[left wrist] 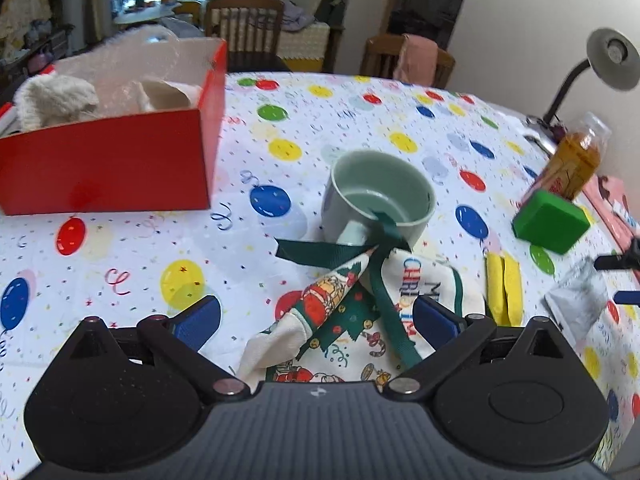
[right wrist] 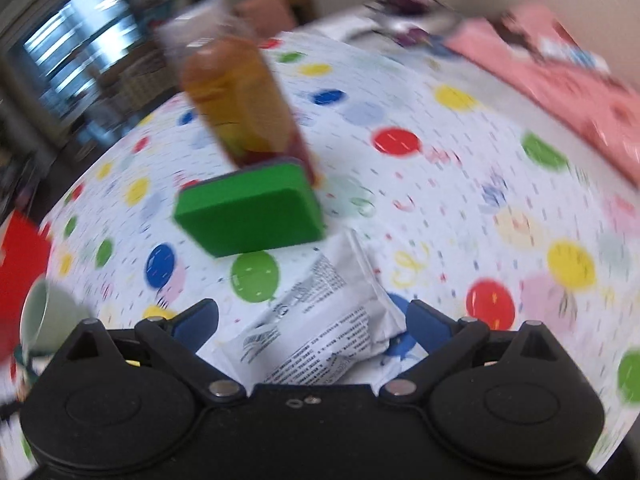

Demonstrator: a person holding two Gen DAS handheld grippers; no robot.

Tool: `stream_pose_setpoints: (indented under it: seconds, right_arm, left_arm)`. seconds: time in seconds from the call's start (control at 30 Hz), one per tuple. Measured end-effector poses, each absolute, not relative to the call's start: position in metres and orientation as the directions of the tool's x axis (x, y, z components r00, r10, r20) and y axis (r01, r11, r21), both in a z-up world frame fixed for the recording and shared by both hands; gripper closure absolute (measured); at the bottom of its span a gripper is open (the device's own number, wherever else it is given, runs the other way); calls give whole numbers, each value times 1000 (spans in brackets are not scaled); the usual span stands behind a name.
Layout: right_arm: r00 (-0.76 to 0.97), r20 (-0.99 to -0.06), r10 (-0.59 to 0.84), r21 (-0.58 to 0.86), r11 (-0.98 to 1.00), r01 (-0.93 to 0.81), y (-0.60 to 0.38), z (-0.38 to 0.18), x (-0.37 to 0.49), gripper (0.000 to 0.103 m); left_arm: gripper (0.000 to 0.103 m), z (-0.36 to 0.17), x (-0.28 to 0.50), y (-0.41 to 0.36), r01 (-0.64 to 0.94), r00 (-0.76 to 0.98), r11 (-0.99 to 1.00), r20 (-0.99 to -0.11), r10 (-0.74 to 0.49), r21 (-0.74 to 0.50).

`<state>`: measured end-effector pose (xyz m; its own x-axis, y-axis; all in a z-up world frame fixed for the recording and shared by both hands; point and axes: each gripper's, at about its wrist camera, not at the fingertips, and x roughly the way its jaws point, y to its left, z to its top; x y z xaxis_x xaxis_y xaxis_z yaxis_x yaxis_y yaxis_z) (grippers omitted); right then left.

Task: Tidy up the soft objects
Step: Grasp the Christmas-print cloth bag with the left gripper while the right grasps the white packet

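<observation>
Christmas-print cream cloth with green ribbon [left wrist: 352, 320] lies crumpled on the balloon-print tablecloth [left wrist: 132, 248], between the spread-apart fingers of the left gripper [left wrist: 316, 320], nothing grasped; ribbon drapes over the handle of the pale green ceramic mug [left wrist: 380, 200] at 12 o'clock; red cardboard box [left wrist: 108, 164] holding fluffy white plush at 10 o'clock; yellow folded cloth [left wrist: 504, 292] at 3 o'clock; right gripper [right wrist: 312, 320] released, white printed packet [right wrist: 320, 328] between its fingers; green foam block [right wrist: 252, 216] and amber drink bottle [right wrist: 240, 104] at its 12 o'clock, blurred.
</observation>
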<state>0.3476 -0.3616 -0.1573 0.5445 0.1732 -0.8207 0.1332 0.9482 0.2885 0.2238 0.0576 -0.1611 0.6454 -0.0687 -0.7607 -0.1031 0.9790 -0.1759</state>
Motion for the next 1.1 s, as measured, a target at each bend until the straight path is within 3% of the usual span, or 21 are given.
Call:
stream_pose_setpoints:
  seconds: [0.43,0.63,0.7,0.77,0.97,1.1]
  right_arm:
    - [534,-839,99,274,927,258,-344,-172,361,7]
    - [528,-847,59,221,943,249,-333,-173,360,9]
    - [513,-858,39,191,949,249,-330,-173,359,10]
    - [503,-864,10,167,949,268,-329,-173,355,17]
    - [497,-867,38,222,922,316,-338,-171,351,15]
    - [499,-866,30,211,927,309,-330,-174,354,13]
  left_arm:
    - [3,-197,235,80,-71,578,975,-806,-130,-209]
    - [18,-202,232,76,-42,573,979,-808,-139,-198]
    - [29,-203,230,75,-38,570,980,-809,-140,-197]
    - [32,-204,228,73,-37,573,981,-809,-134,-189]
    - [39,-202,228,69,-33,575,981,-807,-136,-189]
    - [61,-202,227,67,-50,573,983,-811,-118,-178]
